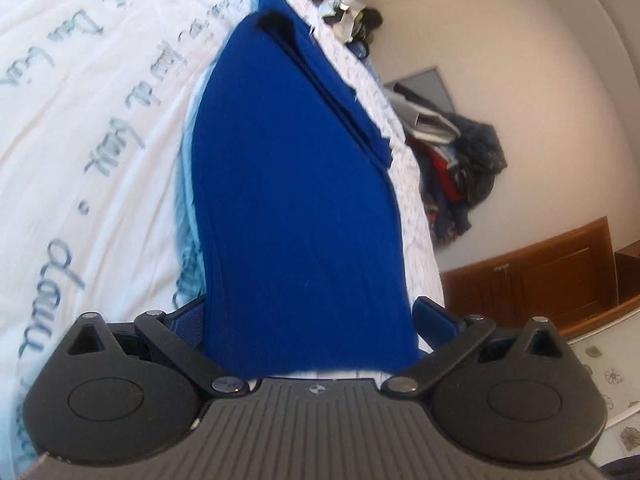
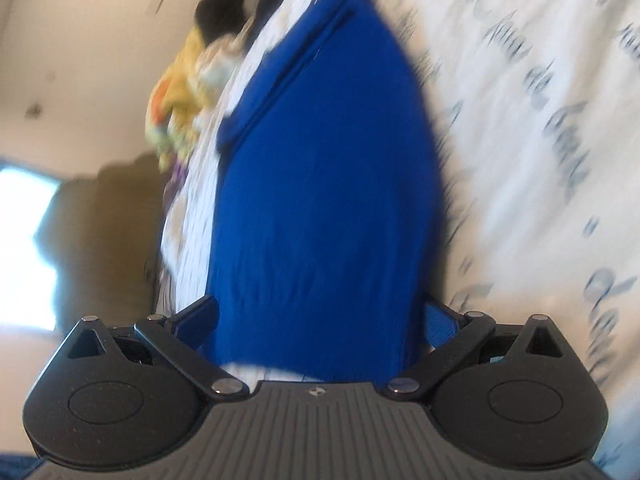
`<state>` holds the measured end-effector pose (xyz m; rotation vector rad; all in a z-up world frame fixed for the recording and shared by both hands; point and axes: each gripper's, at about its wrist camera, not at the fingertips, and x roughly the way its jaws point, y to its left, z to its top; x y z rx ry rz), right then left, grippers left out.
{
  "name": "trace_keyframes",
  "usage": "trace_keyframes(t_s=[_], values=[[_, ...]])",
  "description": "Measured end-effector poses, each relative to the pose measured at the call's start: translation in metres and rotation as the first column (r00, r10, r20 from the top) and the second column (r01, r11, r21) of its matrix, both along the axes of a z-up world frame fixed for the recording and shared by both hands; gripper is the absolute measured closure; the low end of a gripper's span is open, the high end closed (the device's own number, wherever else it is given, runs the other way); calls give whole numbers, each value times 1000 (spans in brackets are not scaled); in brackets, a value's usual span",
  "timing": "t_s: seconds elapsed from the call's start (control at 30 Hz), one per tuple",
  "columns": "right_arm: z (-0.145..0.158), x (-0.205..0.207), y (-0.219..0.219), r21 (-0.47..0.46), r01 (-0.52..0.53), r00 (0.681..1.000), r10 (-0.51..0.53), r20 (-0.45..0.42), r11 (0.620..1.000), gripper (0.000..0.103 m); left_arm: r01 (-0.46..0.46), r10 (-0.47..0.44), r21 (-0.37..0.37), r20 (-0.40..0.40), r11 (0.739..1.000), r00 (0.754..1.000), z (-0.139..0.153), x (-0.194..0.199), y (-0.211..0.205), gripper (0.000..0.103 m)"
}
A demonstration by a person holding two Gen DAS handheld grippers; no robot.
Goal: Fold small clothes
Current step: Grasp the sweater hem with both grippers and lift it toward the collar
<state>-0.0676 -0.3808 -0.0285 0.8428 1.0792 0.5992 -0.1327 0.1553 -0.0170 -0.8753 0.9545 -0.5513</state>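
A bright blue garment (image 1: 296,200) lies stretched over the white bedspread with blue script (image 1: 80,120), with a folded sleeve along its right edge. It fills the gap of my left gripper (image 1: 308,320); the jaws stand wide apart with the cloth's near edge between them. In the right wrist view the same blue garment (image 2: 320,200) fills the gap of my right gripper (image 2: 320,320), whose jaws also stand wide apart. The fingertips are hidden by the cloth. The right wrist view is blurred.
A pile of dark clothes (image 1: 460,168) hangs beyond the bed's right edge, near a wooden cabinet (image 1: 540,280). Small dark items (image 1: 360,20) lie at the far end. Yellow and orange cloth (image 2: 180,96) sits left of the garment. A wall is behind.
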Motion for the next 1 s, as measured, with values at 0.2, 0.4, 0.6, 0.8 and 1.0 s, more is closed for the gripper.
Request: trace_keyframes(t_s=[0.2, 0.4, 0.6, 0.8, 1.0], values=[[2, -25, 7, 0, 22, 999, -22, 24, 1000, 7, -45, 46, 51, -19, 998, 999, -1, -9, -3, 40], [-10, -27, 6, -126, 73, 997, -77, -28, 989, 99, -40, 55, 187, -74, 982, 996, 0, -12, 5, 92], [5, -19, 13, -86, 79, 997, -77, 27, 993, 98, 14, -12, 212, -8, 977, 1000, 31, 7, -1, 99], [42, 75, 2, 82, 149, 971, -161, 179, 985, 98, -24, -7, 158, 191, 987, 982, 90, 112, 4, 99], [45, 245, -17, 160, 249, 941, -278, 194, 955, 98, -118, 47, 227, 295, 967, 954, 118, 273, -8, 99]])
